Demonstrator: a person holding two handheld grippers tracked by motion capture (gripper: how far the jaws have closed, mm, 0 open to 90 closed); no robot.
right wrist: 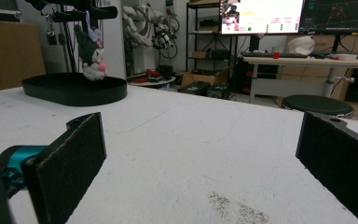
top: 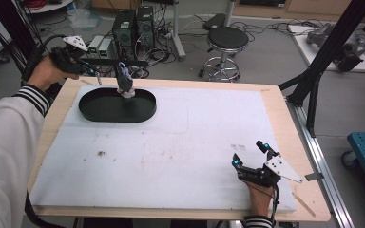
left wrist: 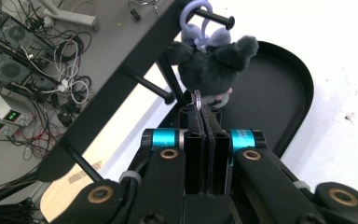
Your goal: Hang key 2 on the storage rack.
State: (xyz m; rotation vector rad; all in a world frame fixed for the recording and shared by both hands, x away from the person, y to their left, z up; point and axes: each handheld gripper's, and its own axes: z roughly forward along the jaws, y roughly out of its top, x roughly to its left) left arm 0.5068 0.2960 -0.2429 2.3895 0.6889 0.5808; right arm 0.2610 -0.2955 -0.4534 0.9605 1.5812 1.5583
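A plush toy (left wrist: 212, 63) is seen hanging by its lilac loop (left wrist: 196, 18) from a peg on a black rack (left wrist: 121, 84), above the black tray (top: 100, 111) at the far left of the table (top: 275, 102). The left gripper (left wrist: 200, 105) is held at the toy's underside with its jaws pressed fully together; a small metal ring (left wrist: 198, 96) is pinched edge-on between the tips, and the jaws are judged to be clamped on it, though how deep the bite goes cannot be told. Risk from here: the hold is thin, at the very tips, so the ring could slip out if pulled sideways or too fast. If the toy is tugged down instead of lifted off along the peg, the loop could catch on the peg end and the rack could be dragged or tipped. If let go early, the toy would likely be left swinging on the peg, or dropped into the tray. The right gripper (top: 252, 154) rests on the white mat (top: 171, 156) at the near right, well apart from the toy, jaws spread wide with nothing between them and nothing touched by the pads (right wrist: 70, 158).
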